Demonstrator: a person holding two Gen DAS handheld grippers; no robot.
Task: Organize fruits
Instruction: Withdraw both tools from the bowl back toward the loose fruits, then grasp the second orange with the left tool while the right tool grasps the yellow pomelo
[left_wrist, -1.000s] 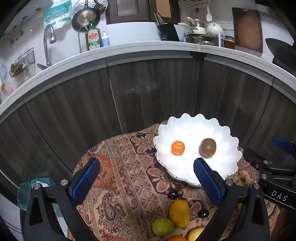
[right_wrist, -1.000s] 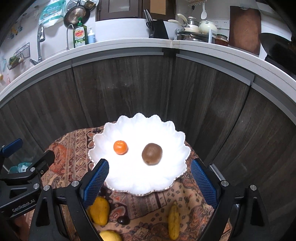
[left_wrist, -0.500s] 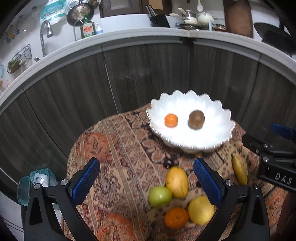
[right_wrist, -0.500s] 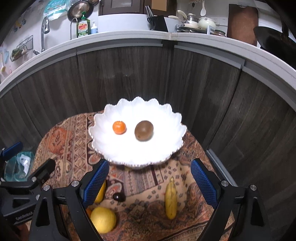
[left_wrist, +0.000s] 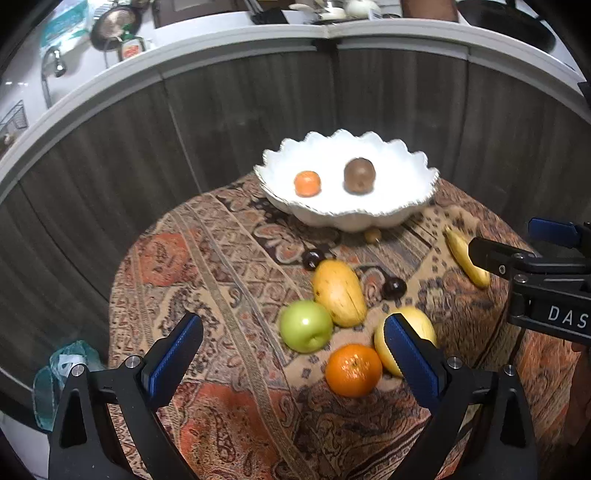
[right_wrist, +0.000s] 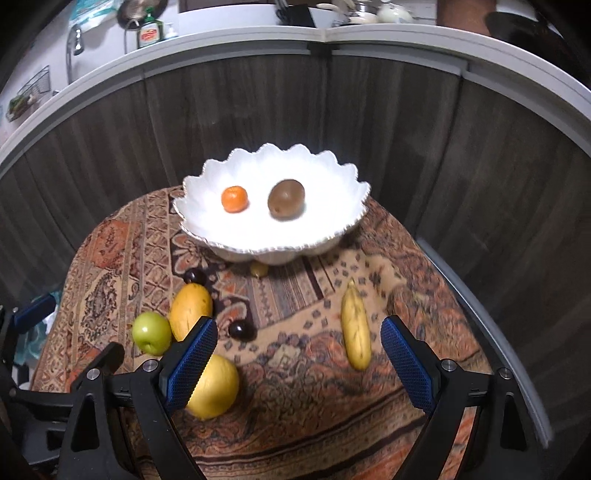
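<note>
Dark wood cabinet fronts (left_wrist: 258, 122) curve behind a round table draped in a patterned cloth (left_wrist: 221, 266), and I hold both tongs above its near edge. My left gripper (left_wrist: 293, 356) is spread wide with nothing between its blue pads; just ahead of it sit a green apple (left_wrist: 306, 325) and a mango (left_wrist: 339, 292) touching each other, with an orange (left_wrist: 353, 370) close to the right pad and a yellow round fruit (left_wrist: 413, 332) partly hidden behind that pad. My right gripper (right_wrist: 299, 363) is also spread and empty. A banana (right_wrist: 355, 336) lies on the cloth ahead of it, nearer its right pad, and two dark small fruits (right_wrist: 242, 329) lie toward its left. Farther ahead of both tongs stands the scalloped white bowl (right_wrist: 332, 229), holding a small tangerine (right_wrist: 234, 198) and a brown kiwi (right_wrist: 286, 199), apart from each other. A tiny yellowish fruit (right_wrist: 259, 268) sits at the bowl's near base.
</note>
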